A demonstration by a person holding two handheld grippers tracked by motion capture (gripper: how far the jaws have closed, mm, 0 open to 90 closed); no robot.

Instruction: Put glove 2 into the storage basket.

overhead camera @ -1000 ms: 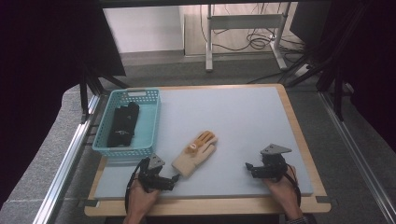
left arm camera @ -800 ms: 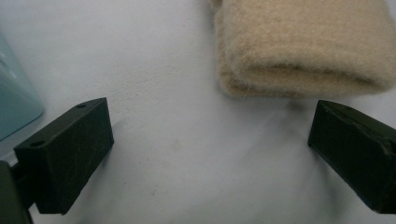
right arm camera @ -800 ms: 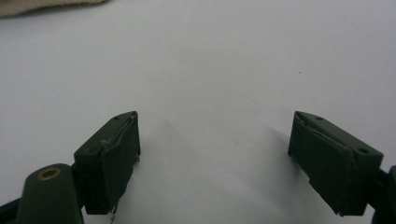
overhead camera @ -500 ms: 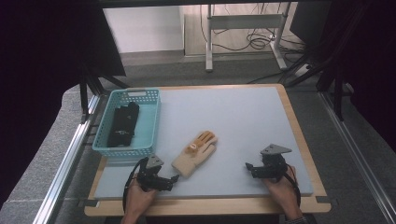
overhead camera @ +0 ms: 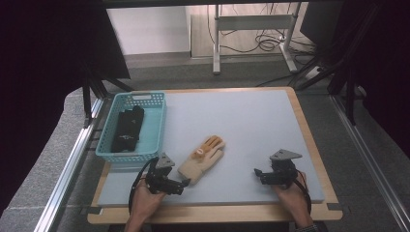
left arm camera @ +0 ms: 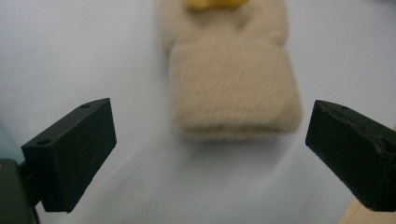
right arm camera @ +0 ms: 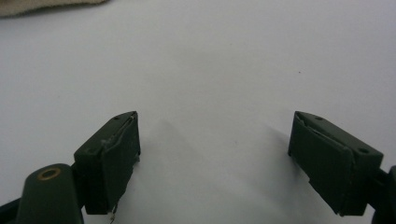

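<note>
Both grippers gape; left gripper (overhead camera: 183, 183) seemingly just short of glove (overhead camera: 203, 159).

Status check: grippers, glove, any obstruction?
Left gripper open, lined up on glove cuff. Right gripper open, over bare mat. Nothing in the way.

Even overhead light, dark surround, blurred glove (left arm camera: 232, 81) close up.

Overhead view; two close, perhaps table-level
</note>
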